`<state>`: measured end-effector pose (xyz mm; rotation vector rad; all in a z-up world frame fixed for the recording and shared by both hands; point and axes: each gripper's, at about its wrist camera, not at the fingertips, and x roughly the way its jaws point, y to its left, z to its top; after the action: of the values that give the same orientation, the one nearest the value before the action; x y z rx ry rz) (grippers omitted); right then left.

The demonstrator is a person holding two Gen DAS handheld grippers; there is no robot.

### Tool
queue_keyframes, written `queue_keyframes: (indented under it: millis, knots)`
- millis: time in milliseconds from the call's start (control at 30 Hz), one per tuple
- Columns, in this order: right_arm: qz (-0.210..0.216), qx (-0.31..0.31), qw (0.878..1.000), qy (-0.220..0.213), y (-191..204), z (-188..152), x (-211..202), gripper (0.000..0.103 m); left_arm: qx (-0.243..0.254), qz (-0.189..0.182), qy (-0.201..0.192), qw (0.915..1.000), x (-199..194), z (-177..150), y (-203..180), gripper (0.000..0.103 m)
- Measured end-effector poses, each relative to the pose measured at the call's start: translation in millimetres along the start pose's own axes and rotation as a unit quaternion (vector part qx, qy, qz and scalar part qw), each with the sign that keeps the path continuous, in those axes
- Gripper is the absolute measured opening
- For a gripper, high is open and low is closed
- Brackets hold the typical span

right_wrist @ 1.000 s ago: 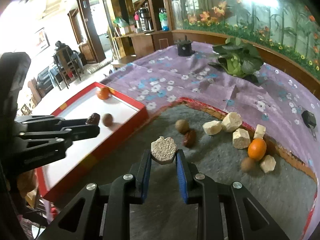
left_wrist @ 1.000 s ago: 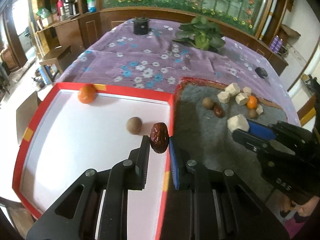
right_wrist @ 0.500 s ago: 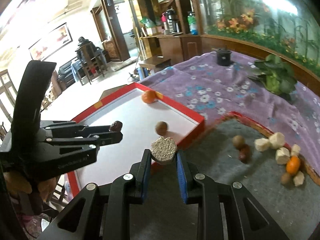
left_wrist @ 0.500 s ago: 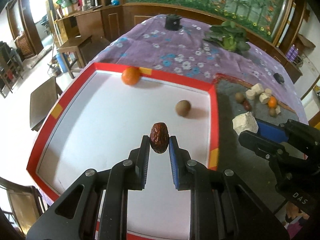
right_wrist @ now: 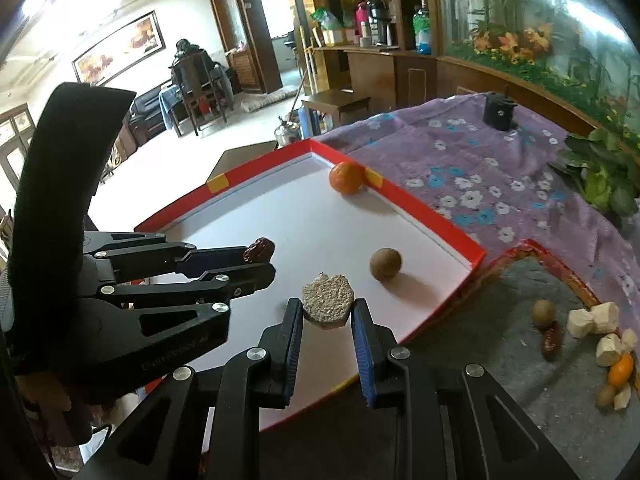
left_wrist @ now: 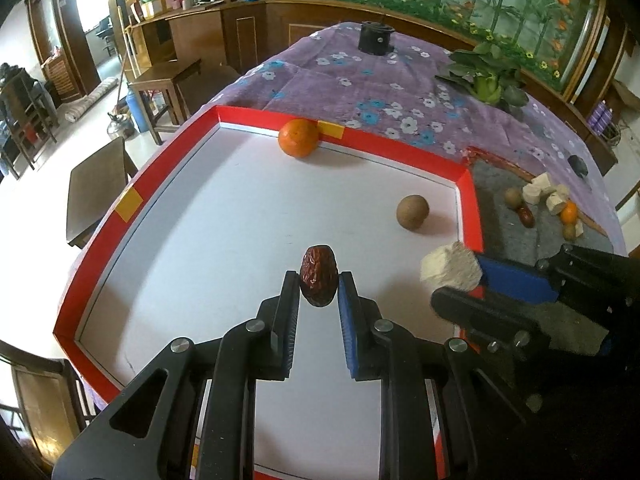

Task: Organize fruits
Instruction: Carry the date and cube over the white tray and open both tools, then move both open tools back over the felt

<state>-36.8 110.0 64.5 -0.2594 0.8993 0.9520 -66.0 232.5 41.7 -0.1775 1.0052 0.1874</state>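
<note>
My left gripper (left_wrist: pixel 318 280) is shut on a dark red date (left_wrist: pixel 319 275) and holds it over the white floor of the red-rimmed tray (left_wrist: pixel 132 200). My right gripper (right_wrist: pixel 326 310) is shut on a pale rough chunk (right_wrist: pixel 328 306), over the tray's near right part; in the left wrist view the chunk (left_wrist: pixel 450 266) sits just inside the tray's right wall. An orange (left_wrist: pixel 298 137) lies at the tray's far wall and a brown round fruit (left_wrist: pixel 413 212) near its right wall. The left gripper (right_wrist: pixel 260 258) with the date (right_wrist: pixel 260 249) shows left in the right wrist view.
A grey mat (right_wrist: pixel 520 360) right of the tray holds several pale chunks (right_wrist: pixel 592 320), a small orange (right_wrist: pixel 620 368), a date (right_wrist: pixel 551 342) and brown round fruits (right_wrist: pixel 543 312). A leafy vegetable (left_wrist: pixel 486 80) and a black cup (left_wrist: pixel 376 38) stand on the purple flowered cloth (left_wrist: pixel 360 80).
Both grippers have moved left from the grey mat to over the tray, carrying the date and the pale chunk. The tray's fruits have not moved.
</note>
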Motion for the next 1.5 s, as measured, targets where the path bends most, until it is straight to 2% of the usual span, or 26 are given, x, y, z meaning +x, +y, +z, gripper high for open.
queue_keyframes:
  millis: [233, 433, 733, 800, 867, 900, 1000, 1133, 1200, 1267, 1500]
  knots:
    - [-0.009, -0.007, 1.0, 0.024, 5.2, -0.5, 18.8, 0.024, -0.008, 0.006, 0.006, 0.9999, 6.4, -2.8, 5.3, 0.019]
    - [-0.034, -0.017, 0.999, 0.039, 6.4, -1.5, 28.8, 0.024, -0.008, 0.027, 0.002, 0.9996, 6.6, -3.7, 5.9, 0.019]
    - [-0.019, 0.001, 1.0, 0.01, 1.1, -6.5, 11.6, 0.03, -0.022, 0.055, 0.002, 0.9982, 5.1, -3.7, 10.2, 0.02]
    - [-0.008, 0.01, 1.0, -0.002, -1.3, -8.7, 0.5, 0.03, -0.025, 0.055, 0.0, 0.9981, 2.9, -3.1, 10.5, 0.03]
    - [-0.011, 0.012, 1.0, -0.012, -3.6, -10.4, -10.1, 0.034, -0.03, 0.054, -0.011, 0.998, -2.8, -2.7, 11.5, 0.054]
    - [-0.017, 0.013, 1.0, -0.016, -5.5, -11.9, -15.7, 0.039, -0.033, 0.054, -0.018, 0.9979, -6.5, -2.3, 11.5, 0.056]
    - [-0.029, 0.024, 0.998, -0.046, -14.7, -19.7, -38.6, 0.05, -0.035, 0.055, -0.03, 0.9974, -16.4, 0.6, 9.0, 0.057]
    - [-0.041, 0.044, 0.997, -0.057, -28.1, -32.8, -61.4, 0.056, -0.036, 0.042, -0.042, 0.9976, -28.1, 3.5, -1.1, 0.057]
    - [-0.059, 0.05, 0.995, -0.062, -34.1, -39.9, -71.0, 0.063, -0.031, 0.037, -0.048, 0.9977, -32.9, 3.8, -9.5, 0.057]
    - [-0.073, 0.058, 0.993, -0.066, -43.6, -49.9, -80.5, 0.064, -0.019, 0.031, -0.051, 0.998, -36.2, 3.8, -23.2, 0.057]
    - [-0.081, 0.102, 0.988, -0.084, -82.6, -86.9, -112.9, 0.064, 0.038, -0.004, -0.046, 0.9982, -35.6, 3.8, -83.0, 0.057]
